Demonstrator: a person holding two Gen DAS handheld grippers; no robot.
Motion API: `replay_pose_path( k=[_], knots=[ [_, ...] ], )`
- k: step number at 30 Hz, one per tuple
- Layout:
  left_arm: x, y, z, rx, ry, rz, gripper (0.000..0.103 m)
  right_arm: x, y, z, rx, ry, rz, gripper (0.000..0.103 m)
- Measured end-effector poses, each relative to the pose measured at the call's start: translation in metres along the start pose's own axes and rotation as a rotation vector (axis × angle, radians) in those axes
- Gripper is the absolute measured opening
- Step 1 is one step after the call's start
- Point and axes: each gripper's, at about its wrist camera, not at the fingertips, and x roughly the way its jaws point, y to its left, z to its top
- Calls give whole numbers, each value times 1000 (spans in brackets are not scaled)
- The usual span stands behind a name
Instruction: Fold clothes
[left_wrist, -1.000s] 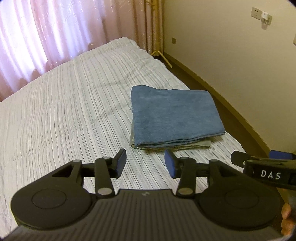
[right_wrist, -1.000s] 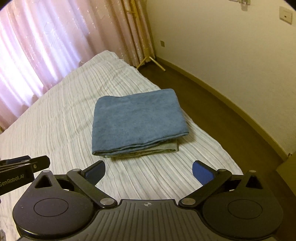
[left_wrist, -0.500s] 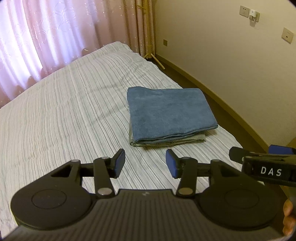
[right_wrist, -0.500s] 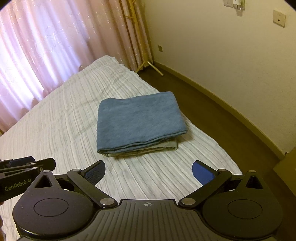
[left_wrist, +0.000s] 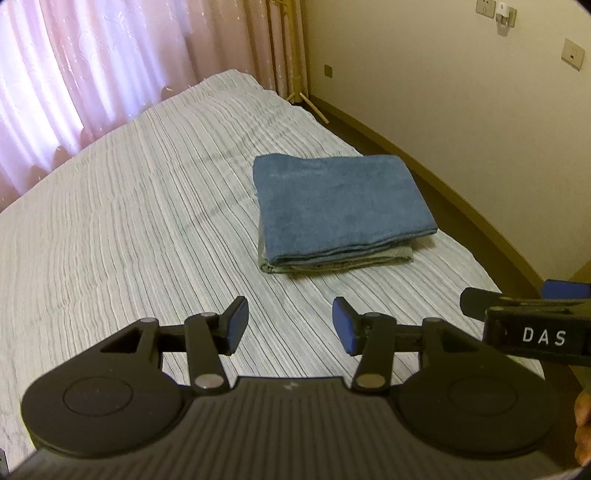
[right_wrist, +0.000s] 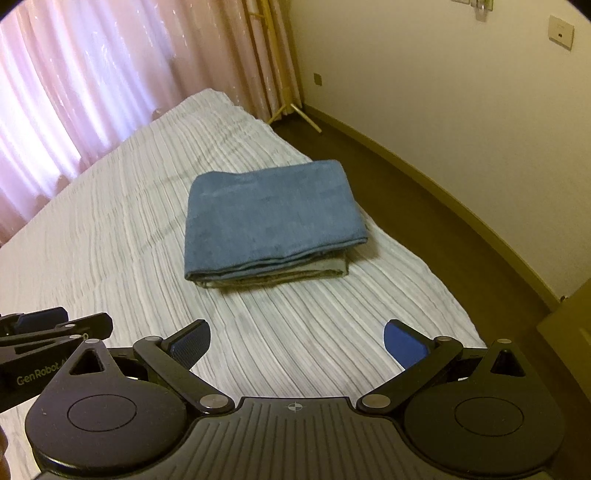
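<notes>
Blue folded cloth (left_wrist: 341, 206) atop grey folded item (right_wrist: 295, 271) on bed (left_wrist: 129, 221), ahead of both jaws, w/ gap. L gripper (left_wrist: 289, 325) & R gripper (right_wrist: 295, 341) jaws released, empty.

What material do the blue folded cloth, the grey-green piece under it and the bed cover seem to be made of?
Blue folded cloth: looks like terry or plush fabric, with a matte, fuzzy nap. Grey-green piece beneath: seems a thinner, smoother woven fabric, though only flat, thin edges show. Bed cover: pale woven textile with raised ribbed stripes, possibly cotton; the exact fibre cannot be told.
</notes>
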Motion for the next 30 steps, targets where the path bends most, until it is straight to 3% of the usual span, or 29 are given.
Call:
replay_pose_path(
  k=[30],
  knots=[
    [39, -19, -1, -31, 86, 21, 46, 37, -26, 5, -33, 99, 11, 102]
  ],
)
